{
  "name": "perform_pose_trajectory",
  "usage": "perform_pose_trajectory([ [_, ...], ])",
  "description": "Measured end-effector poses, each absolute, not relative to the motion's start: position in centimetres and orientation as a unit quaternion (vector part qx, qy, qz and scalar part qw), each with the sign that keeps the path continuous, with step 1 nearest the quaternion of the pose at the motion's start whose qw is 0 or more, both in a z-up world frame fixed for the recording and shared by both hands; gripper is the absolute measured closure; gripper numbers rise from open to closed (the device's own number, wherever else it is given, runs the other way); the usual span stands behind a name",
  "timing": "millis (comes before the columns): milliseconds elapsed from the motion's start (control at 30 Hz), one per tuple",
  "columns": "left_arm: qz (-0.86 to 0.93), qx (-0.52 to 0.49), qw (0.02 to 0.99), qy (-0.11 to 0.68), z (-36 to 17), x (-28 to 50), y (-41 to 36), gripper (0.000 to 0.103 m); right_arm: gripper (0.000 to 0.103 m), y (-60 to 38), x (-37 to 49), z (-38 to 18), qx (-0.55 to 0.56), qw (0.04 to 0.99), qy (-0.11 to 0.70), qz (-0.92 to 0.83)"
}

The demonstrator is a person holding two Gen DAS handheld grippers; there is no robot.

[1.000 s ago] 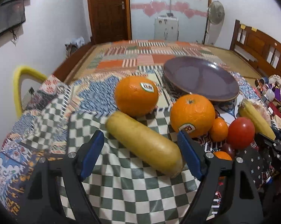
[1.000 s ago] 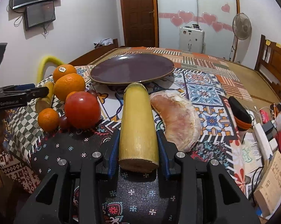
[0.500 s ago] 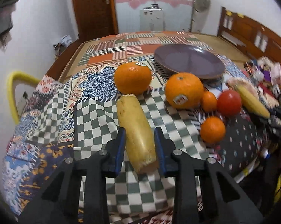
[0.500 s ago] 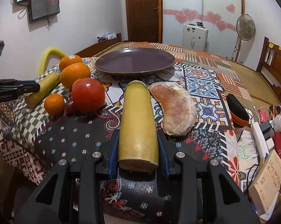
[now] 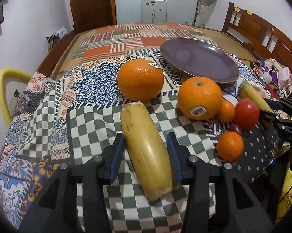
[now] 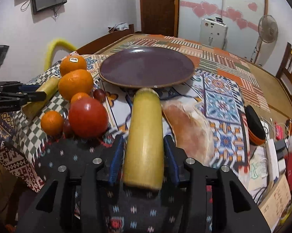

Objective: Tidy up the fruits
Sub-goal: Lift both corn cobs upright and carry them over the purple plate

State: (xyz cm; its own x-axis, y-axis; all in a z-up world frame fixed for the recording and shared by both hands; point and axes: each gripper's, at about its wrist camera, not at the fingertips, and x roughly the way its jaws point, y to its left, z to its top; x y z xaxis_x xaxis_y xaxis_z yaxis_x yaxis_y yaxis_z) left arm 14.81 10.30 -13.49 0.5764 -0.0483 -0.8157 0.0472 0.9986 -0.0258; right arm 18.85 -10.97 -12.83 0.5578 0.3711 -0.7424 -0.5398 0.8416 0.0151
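left gripper [image 5: 146, 151] jaws opening, gaps showing both sides of a yellow cane piece [image 5: 146, 151] lying on the checked cloth [image 5: 87, 128], right gripper [image 6: 144, 153] also opening around a second cane piece [image 6: 144, 136], contact hard to tell, purple plate [image 6: 146, 66] beyond, small dark fruit [image 5: 236, 129] mostly hidden behind the tomato [image 5: 246, 113]

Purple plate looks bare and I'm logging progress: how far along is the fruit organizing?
Done: nothing visible; the purple plate holds no fruit.
In hand: the left tool straddles one yellow stalk piece and the right tool straddles a second stalk piece. Both tools' jaws are opening, pads not pressing.
Left: everything. The big oranges, the tomato and the small fruits sit on the cloth.
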Motion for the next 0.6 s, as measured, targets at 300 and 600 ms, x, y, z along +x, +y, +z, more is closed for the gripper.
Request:
perform_pose_trajectory([
  [300, -0.033, -0.005, 0.884, 0.467, -14.4, 16.7, 10.6, 0.057, 0.062, -9.2, 21.3, -13.2, -0.140, 0.865, 0.405, 0.261],
  [600, -0.040, -0.006, 0.885, 0.464, -14.5, 17.4, 11.0, 0.059, 0.069, -10.4, 21.3, -12.8, -0.102, 0.867, 0.405, 0.271],
])
